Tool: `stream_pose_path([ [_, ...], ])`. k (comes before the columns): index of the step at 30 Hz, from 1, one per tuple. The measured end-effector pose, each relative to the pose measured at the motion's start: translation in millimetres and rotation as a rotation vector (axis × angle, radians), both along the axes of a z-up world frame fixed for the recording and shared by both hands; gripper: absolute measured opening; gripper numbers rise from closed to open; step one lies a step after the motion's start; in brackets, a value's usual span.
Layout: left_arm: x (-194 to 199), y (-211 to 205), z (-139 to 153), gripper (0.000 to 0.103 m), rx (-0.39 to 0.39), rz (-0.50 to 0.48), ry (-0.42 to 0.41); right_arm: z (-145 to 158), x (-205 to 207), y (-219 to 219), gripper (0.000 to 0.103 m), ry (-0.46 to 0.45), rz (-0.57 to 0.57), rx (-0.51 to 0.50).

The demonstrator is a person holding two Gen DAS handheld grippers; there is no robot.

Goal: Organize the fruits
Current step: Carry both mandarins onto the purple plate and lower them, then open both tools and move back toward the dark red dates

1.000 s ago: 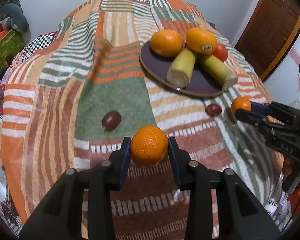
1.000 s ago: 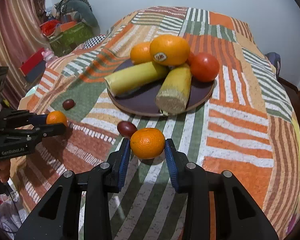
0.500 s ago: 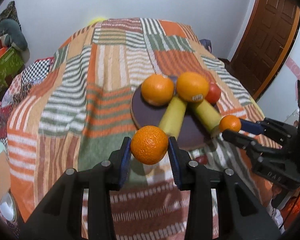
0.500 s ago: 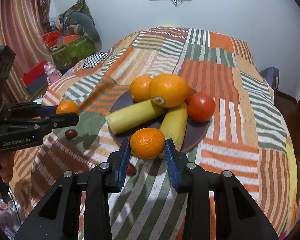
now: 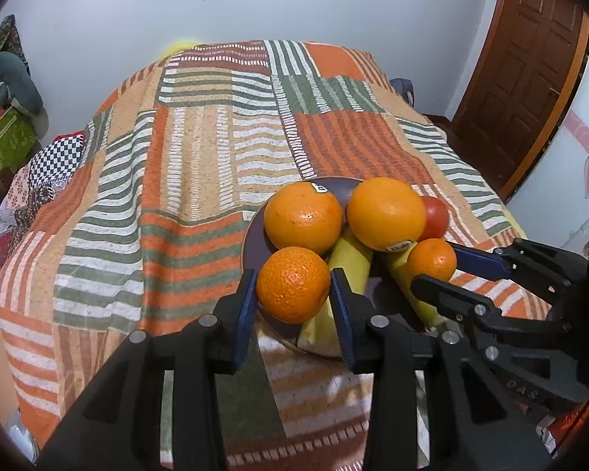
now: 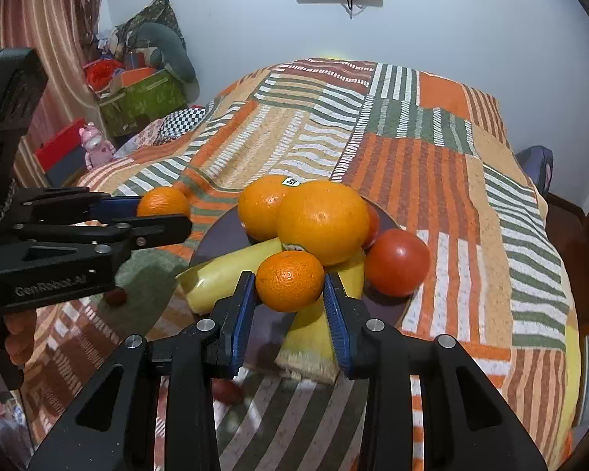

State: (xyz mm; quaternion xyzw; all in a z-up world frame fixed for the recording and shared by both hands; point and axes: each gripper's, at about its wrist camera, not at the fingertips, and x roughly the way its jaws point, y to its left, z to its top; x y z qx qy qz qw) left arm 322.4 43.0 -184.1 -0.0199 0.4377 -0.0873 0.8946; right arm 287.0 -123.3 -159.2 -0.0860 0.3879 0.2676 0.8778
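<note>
My left gripper (image 5: 292, 288) is shut on a mandarin (image 5: 293, 284), held over the near left edge of the dark plate (image 5: 253, 235). My right gripper (image 6: 289, 288) is shut on a second mandarin (image 6: 289, 280), above the plate's (image 6: 214, 235) near side. On the plate lie two large oranges (image 6: 322, 221), a tomato (image 6: 396, 261) and two yellow banana pieces (image 6: 224, 272). Each gripper shows in the other's view: the right gripper (image 5: 434, 267) beside the plate's right, the left gripper (image 6: 165, 214) at its left.
The plate rests on a bed under a striped patchwork blanket (image 5: 200, 145). Two dark red plums (image 6: 116, 296) lie on the blanket near the plate's front. Boxes and soft toys (image 6: 145, 94) stand left of the bed, a wooden door (image 5: 530, 78) to its right.
Both grippers have risen and moved forward with their mandarins. From the blanket in front of the plate they now hang over its near edge, closer together.
</note>
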Motion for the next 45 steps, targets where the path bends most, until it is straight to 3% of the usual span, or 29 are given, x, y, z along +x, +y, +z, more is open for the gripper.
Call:
stream_pose_path([
  [10, 30, 2, -30, 0.037, -0.011, 0.025, 0.053, -14, 8, 10, 0.033, 0.015, 0.034, -0.029],
  [23, 37, -4, -39, 0.038, -0.006, 0.022, 0.082, -16, 11, 16, 0.033, 0.021, 0.04, -0.041],
  [28, 30, -1, -25, 0.045, -0.019, 0.02, 0.052, -14, 13, 14, 0.041, 0.035, 0.026, -0.03],
  [36, -2, 16, 10, 0.045, -0.016, 0.042, -0.018, 6, -3, 11, 0.042, 0.001, 0.022, -0.021],
  [45, -58, 56, 46, 0.046, 0.052, 0.077, -0.077, 24, -31, 10, 0.042, -0.009, 0.013, 0.0],
])
